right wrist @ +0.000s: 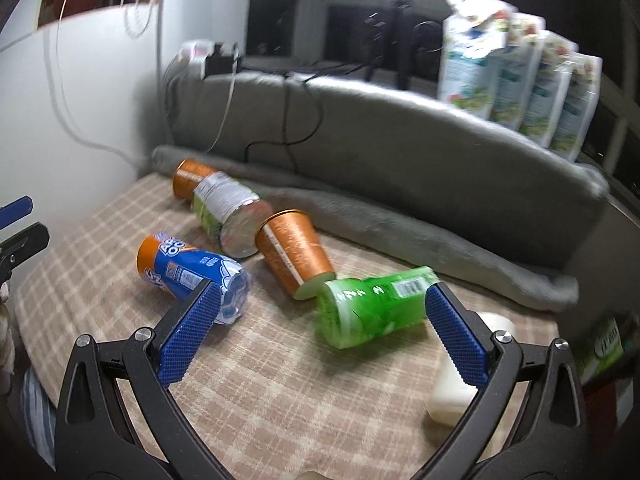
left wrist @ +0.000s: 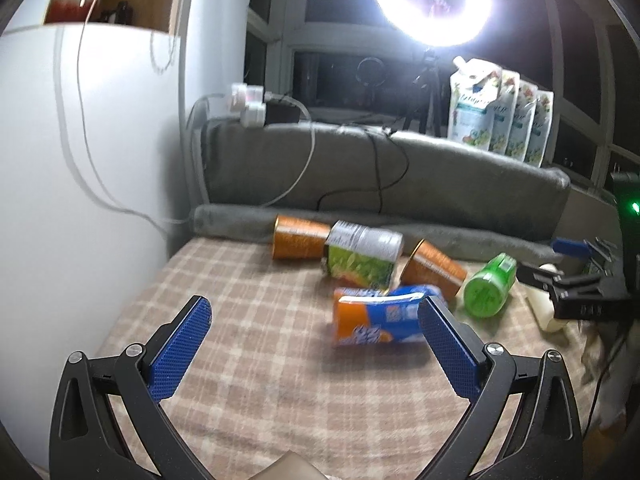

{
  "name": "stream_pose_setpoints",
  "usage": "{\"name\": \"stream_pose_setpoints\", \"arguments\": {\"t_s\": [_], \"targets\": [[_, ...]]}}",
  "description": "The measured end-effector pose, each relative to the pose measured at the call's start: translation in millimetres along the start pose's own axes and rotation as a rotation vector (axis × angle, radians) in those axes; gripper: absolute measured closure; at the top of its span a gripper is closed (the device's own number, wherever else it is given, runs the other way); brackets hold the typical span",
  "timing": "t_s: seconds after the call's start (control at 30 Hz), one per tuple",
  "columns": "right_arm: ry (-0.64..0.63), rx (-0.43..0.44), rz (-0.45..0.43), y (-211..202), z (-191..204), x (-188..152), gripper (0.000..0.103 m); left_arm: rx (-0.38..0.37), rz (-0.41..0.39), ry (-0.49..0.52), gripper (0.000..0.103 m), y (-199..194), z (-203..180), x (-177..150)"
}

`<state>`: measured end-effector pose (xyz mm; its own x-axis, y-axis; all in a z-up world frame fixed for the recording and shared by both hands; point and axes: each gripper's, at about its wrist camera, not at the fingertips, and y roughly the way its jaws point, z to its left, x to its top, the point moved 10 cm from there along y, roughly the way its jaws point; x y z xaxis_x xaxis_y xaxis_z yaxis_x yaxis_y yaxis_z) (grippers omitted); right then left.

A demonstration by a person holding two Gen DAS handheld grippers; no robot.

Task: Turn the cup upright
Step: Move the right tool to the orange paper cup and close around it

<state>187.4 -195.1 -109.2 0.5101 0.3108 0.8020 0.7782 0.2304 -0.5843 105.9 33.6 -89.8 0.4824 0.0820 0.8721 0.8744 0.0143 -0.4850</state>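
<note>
Several containers lie on their sides on a checked cloth. A bright green cup (right wrist: 372,308) lies just ahead of my right gripper (right wrist: 320,304), which is open and empty; its right pad is near the cup's end. An orange cup (right wrist: 296,256) lies behind it, and a second orange cup (right wrist: 188,178) lies farther back. My left gripper (left wrist: 316,316) is open and empty, with a blue and orange cup (left wrist: 380,318) just ahead beside its right finger. The green cup (left wrist: 490,286) and orange cups (left wrist: 434,270) also show there.
A green and white labelled can (right wrist: 228,216) lies between the orange cups. A cream soap bar (right wrist: 468,376) lies at the right. A grey cushion (right wrist: 400,152) with cables backs the cloth. Refill pouches (right wrist: 516,72) stand behind it. A white wall (left wrist: 80,200) is at left.
</note>
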Motion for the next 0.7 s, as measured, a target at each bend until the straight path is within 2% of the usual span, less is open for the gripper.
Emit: {"name": "stream_pose_setpoints", "arguments": {"t_s": [0.3,0.5,0.7], "targets": [[-0.088,0.115,0.194,71,11,11,0.0,0.052,0.05,-0.042,0.001,6,30,-17],[-0.102,0.182,0.327,113,15,10,0.007,0.071,0.059,-0.059,0.001,7,41,-21],[-0.134,0.204,0.411,144,23,9,0.013,0.079,0.065,-0.079,0.001,10,49,-22]]}}
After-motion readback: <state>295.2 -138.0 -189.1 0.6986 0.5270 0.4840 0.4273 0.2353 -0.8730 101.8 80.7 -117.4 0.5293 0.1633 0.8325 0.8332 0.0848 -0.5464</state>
